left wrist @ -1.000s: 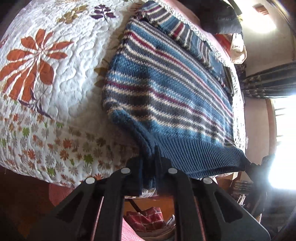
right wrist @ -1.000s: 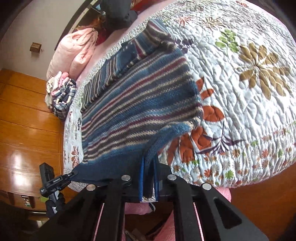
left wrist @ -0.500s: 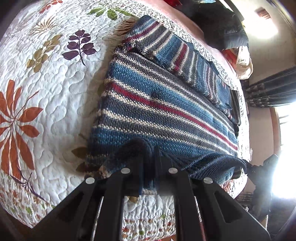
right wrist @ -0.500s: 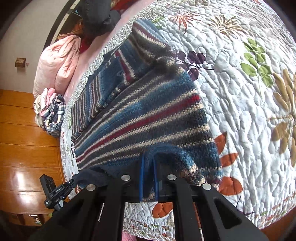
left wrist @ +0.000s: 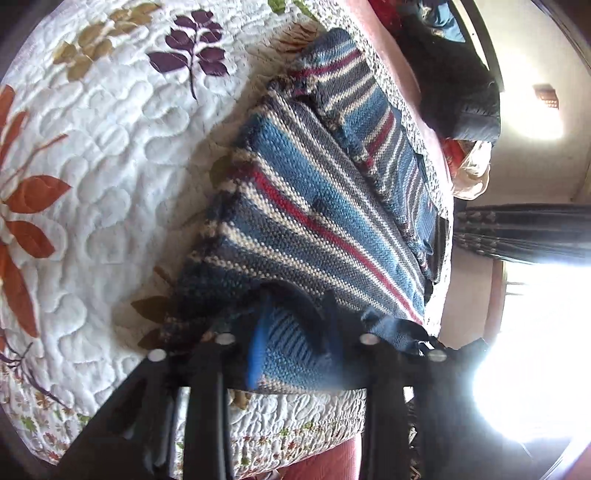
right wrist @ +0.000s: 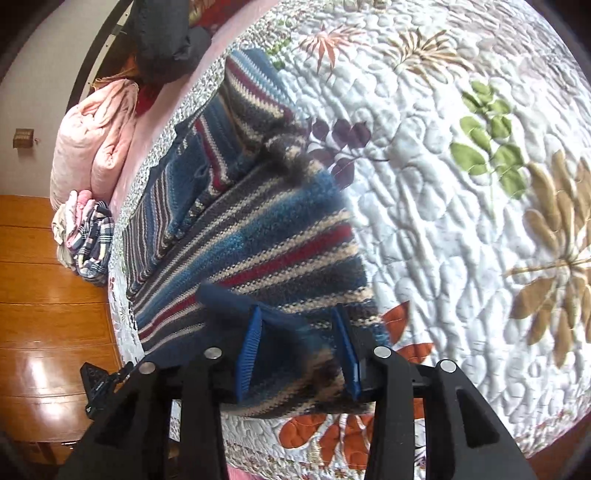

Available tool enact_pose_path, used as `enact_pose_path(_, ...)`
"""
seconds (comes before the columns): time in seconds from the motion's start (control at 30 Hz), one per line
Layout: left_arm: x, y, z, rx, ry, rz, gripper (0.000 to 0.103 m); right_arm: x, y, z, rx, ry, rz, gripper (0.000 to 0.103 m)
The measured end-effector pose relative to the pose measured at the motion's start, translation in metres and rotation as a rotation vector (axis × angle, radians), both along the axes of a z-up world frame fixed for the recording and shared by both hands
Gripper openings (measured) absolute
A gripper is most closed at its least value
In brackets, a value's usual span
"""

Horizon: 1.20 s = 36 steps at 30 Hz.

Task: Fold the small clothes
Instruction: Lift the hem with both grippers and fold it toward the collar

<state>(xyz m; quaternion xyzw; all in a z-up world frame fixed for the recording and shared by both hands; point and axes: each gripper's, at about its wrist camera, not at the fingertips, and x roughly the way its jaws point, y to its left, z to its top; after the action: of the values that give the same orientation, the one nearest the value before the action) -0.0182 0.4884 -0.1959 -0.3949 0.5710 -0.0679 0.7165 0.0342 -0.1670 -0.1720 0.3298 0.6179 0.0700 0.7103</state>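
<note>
Straddling the folded hem at six o'clock, both grippers' jaws stand apart, apparently to let the blue striped knitted sweater (right wrist: 280, 236) settle on the white floral quilt (right wrist: 461, 192): left gripper (left wrist: 295, 354), right gripper (right wrist: 299, 354).

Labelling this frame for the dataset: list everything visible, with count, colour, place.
striped knitted sweater: 1, blue, grey, cream and red, lying on the quilt, near hem between both claws
quilted bedspread with leaf print: 1, white, covering the bed
puffy pink bedding: 1, pink, far end of bed
plaid clothes heap: 1, mixed colours, bed edge beside the pink bedding
dark garment: 1, black, far end of bed
wooden floor: brown, beside bed
left claw: black, blue pads, open
right claw: black, blue pads, open
</note>
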Motion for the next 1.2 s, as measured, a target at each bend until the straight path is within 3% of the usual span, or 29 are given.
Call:
enact_pose_path(0.17, -0.009, 0.017, 0.021, 0.091, -0.043, -0.006, 0.045, -0.006, 0.0, 0.023, -0.039, -0.064, 0.062, 0.041)
enact_pose_path(0.33, 0.007, -0.013, 0.029, 0.248, -0.076, -0.18, 0.051, 0.003, 0.03, 0.04, -0.084, -0.139, 0.187, 0.044)
enact_pose_path(0.4, 0.016, -0.035, 0.026, 0.322, -0.079, -0.273, 0.053, 0.011, 0.051, 0.041, -0.142, -0.15, 0.262, 0.052)
enact_pose_path(0.53, 0.033, -0.073, 0.012, 0.449, -0.075, -0.438, 0.053, 0.023, 0.088, 0.03, -0.259, -0.147, 0.423, 0.058)
enact_pose_path(0.83, 0.057, -0.097, -0.02, 0.601, -0.046, -0.561, 0.054, 0.043, 0.127, -0.016, -0.429, -0.09, 0.626, 0.06)
enact_pose_path(0.87, 0.057, -0.098, -0.02, 0.607, -0.051, -0.564, 0.053, 0.042, 0.129, -0.017, -0.444, -0.101, 0.643, 0.058)
enact_pose_path(0.93, 0.055, -0.099, -0.018, 0.615, -0.067, -0.567, 0.049, 0.038, 0.133, -0.015, -0.455, -0.127, 0.664, 0.043)
enact_pose_path(1.0, 0.051, -0.102, -0.015, 0.607, -0.091, -0.577, 0.03, 0.034, 0.134, -0.012, -0.43, -0.145, 0.669, 0.012)
enact_pose_path(1.03, 0.049, -0.106, -0.014, 0.615, -0.098, -0.581, 0.027, 0.031, 0.134, -0.01, -0.42, -0.153, 0.669, 0.012)
enact_pose_path(1.1, 0.043, -0.109, -0.011, 0.626, -0.114, -0.587, 0.011, 0.024, 0.134, -0.004, -0.436, -0.182, 0.671, 0.011)
enact_pose_path(1.2, 0.033, -0.11, -0.001, 0.615, -0.145, -0.569, 0.008, 0.013, 0.13, 0.01, -0.435, -0.224, 0.657, 0.01)
